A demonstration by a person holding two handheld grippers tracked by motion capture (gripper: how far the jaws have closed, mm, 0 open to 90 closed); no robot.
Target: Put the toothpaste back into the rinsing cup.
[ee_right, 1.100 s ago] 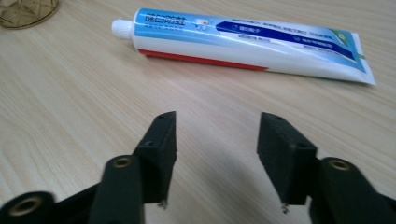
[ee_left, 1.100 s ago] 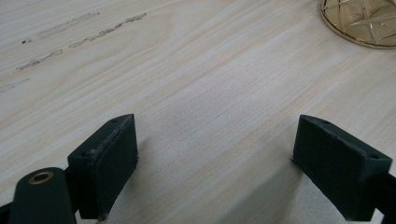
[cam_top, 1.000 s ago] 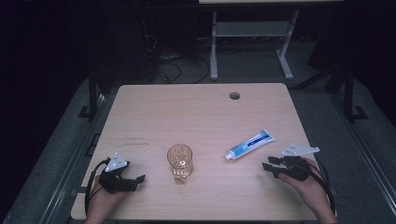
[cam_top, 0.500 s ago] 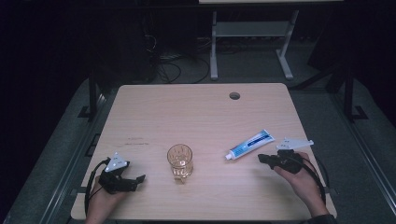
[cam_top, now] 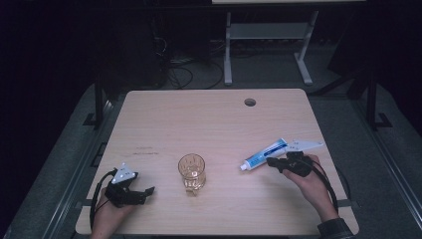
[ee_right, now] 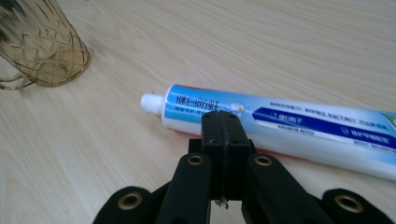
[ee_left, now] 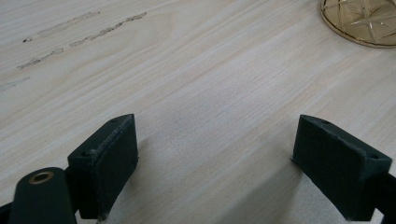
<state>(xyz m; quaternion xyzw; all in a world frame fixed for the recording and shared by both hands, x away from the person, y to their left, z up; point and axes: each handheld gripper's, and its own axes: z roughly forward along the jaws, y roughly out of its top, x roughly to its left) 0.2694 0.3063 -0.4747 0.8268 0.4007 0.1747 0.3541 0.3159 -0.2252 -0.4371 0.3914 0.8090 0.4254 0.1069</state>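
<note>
1. Right gripper seen with jaws pressed flat together, nothing between them; closing had just finished, tips ending just short of the toothpaste tube.
2. Just past those closed tips: tube lay flat on the table, crosswise to the jaws, cap end to their left, tail running off to their right.
3. Looked white along its near edge with a light-blue upper body, a dark-blue band with small white print further right, a trace of red along the bottom edge and a short white screw cap.
4. Carried large white Chinese characters near the cap; smaller lines beneath too fine to read, brand not made out.
5. Farther off, up and left of the jaws: amber cut-pattern glass, standing well apart from the tube.
6. From above: tube slanted beside the right gripper, cap toward the glass.
7. Left gripper held wide open over bare wood, empty; base of the glass far ahead and to the right of its jaws.
</note>
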